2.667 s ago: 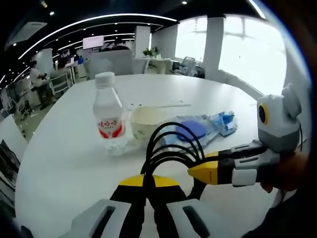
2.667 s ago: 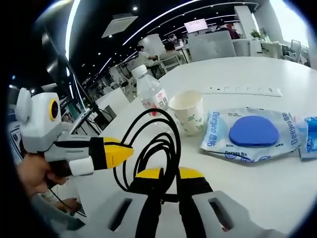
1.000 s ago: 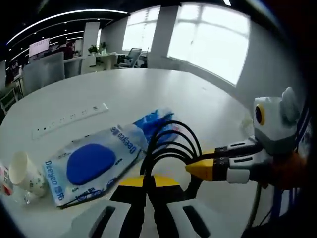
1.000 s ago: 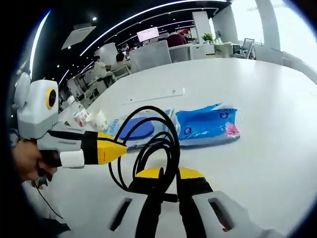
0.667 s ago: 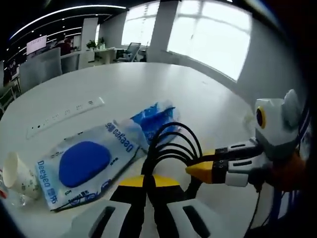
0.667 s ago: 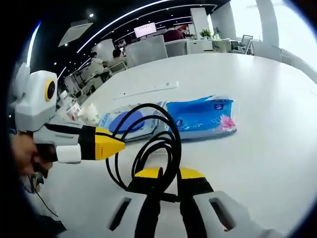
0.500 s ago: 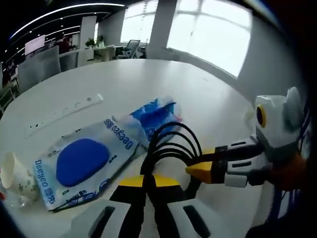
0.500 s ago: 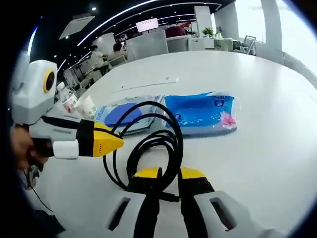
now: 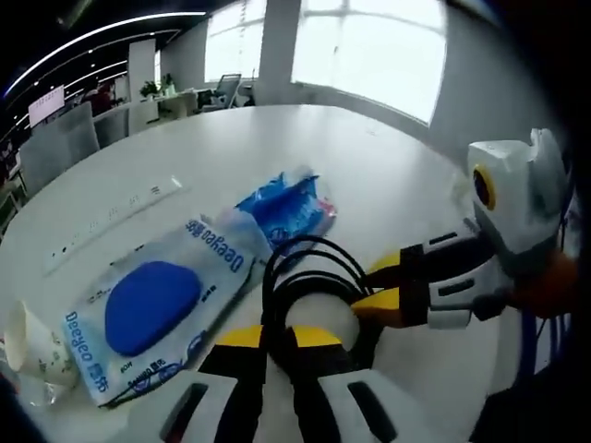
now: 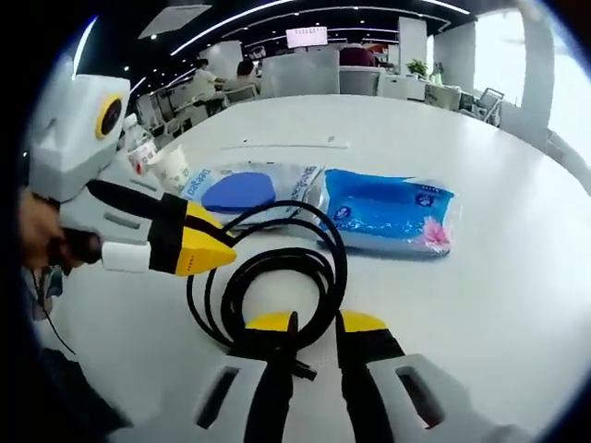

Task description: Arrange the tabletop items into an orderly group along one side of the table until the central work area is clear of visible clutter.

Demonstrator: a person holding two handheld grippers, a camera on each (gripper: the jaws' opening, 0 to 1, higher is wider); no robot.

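Observation:
A coiled black cable [image 9: 309, 277] is held between both grippers just above the white table [image 9: 388, 175]. In the left gripper view my left gripper [image 9: 277, 340] is shut on the coil's near side. The right gripper [image 9: 374, 286] comes in from the right and pinches the far side with its yellow tips a little apart. In the right gripper view the cable [image 10: 277, 272] runs between the jaws of my right gripper [image 10: 316, 328], and the left gripper [image 10: 226, 254] meets the coil from the left.
Beyond the coil lie a wipes pack with a blue lid [image 9: 152, 305] and a blue tissue pack [image 9: 282, 208], side by side. A paper cup [image 10: 171, 169] and a water bottle [image 10: 138, 152] stand at the left. A white power strip [image 10: 286, 143] lies farther back.
Both grippers have come down toward the table with the coil, which now looks flatter and rounder. The views have swung toward the two packs. The right gripper's yellow tips look slightly more parted.

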